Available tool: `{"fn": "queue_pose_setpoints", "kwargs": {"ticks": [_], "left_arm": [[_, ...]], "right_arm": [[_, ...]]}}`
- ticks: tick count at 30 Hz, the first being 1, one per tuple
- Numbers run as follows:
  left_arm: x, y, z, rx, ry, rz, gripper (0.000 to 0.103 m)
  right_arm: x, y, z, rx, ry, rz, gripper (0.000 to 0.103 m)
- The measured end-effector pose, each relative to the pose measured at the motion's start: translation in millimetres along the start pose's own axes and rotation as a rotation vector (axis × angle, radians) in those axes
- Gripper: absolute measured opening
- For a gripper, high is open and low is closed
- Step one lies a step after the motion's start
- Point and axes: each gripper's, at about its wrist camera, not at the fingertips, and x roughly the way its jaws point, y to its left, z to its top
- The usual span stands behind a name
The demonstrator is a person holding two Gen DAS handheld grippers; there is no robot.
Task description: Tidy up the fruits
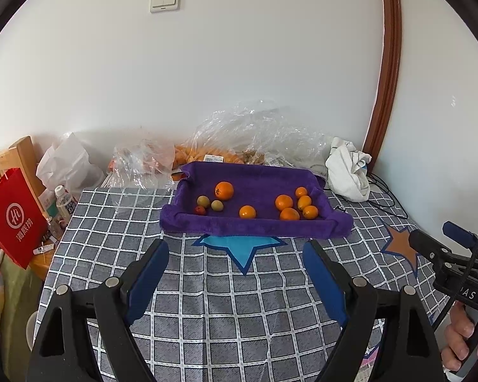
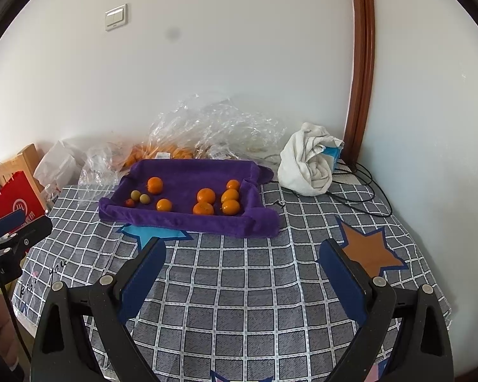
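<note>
Purple towel tray (image 1: 255, 226) mid-frame, orange fruits (image 1: 284, 202), two green ones (image 1: 217, 205); grey-white checked tablecloth (image 1: 207, 286), blue star (image 1: 239, 248), red bag (image 1: 12, 219) left.

Your left gripper (image 1: 235, 248) hangs over the near part of the table, tilted downward, jaws spread wide with nothing between them. Your right gripper (image 2: 242, 251) sits beside it, tilted the same way, jaws also wide and empty. Your right hand (image 1: 460, 337) grips its handle.
</note>
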Motion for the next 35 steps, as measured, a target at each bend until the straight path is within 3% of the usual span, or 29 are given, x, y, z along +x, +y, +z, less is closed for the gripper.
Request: {"fn": "queue_pose_setpoints", "kwargs": {"ticks": [35], "left_arm": [[-0.8,0.7,0.5,-0.011,-0.006,-0.001,0.087]], "right_arm": [[-1.5,-0.1,-0.1,0.005,-0.003,-0.007,0.096]]}}
